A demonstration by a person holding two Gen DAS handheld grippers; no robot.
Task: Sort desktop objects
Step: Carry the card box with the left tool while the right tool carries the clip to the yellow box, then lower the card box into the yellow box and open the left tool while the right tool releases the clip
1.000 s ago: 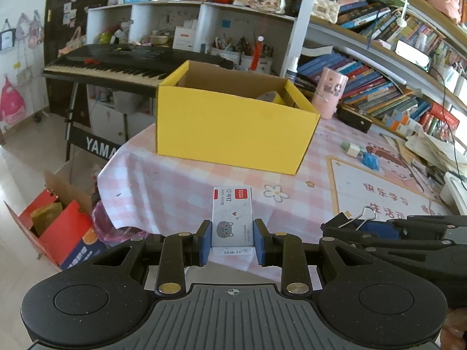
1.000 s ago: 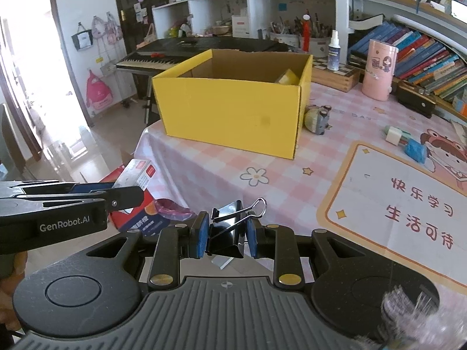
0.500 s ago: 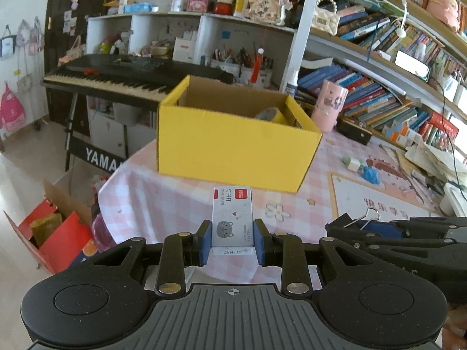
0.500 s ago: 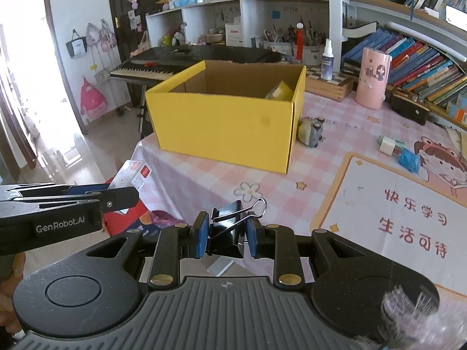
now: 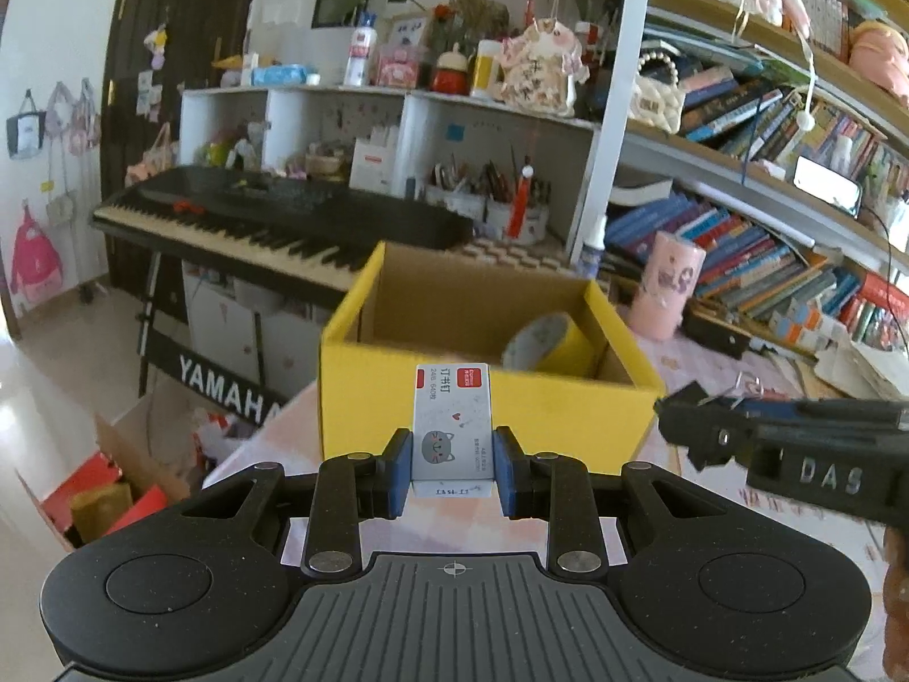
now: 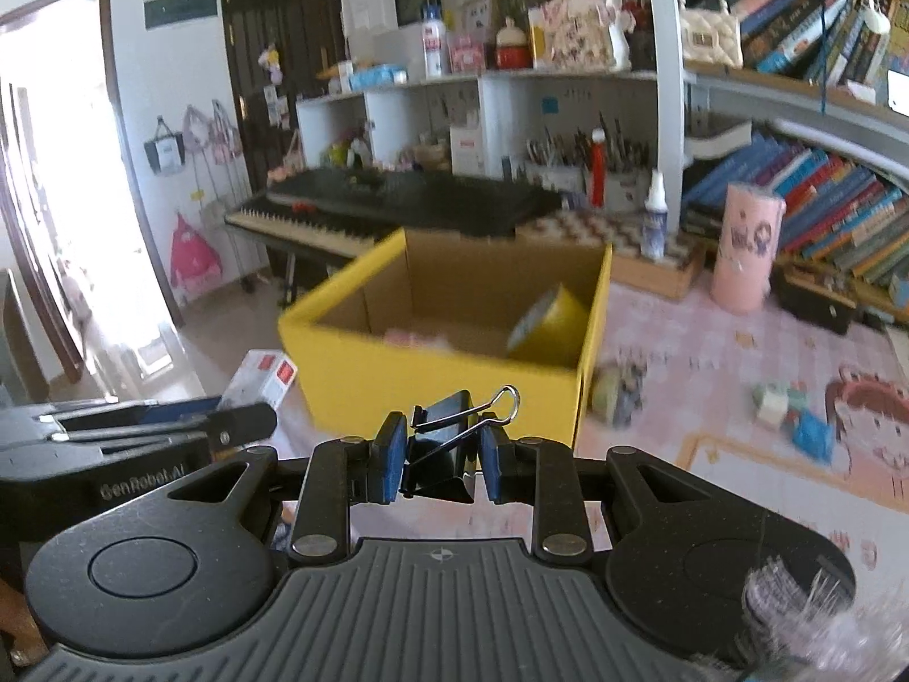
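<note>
Left gripper clamped on a small white staple box with a grey cat print and red label, held upright between the blue pads; right gripper clamped on a black binder clip, wire handles pointing up and right. Both grippers are in the air in front of the yellow cardboard box, near its front wall; left one is left of the right one, which shows side-on in the left wrist view; left gripper shows likewise in the right wrist view, staple box at its tip.

Yellow box is open-topped and sits on the pink checked surface; inside it a yellow tape roll leans at the right wall, plus something pink on the floor of the box, too blurred to name. On the surface right of the box: a small greyish item just beside the box corner, a white and blue pair of small objects farther right, and a pink cylinder near the bookshelf. Yamaha keyboard stands behind the box, off the surface. Right wrist view is motion-blurred.
</note>
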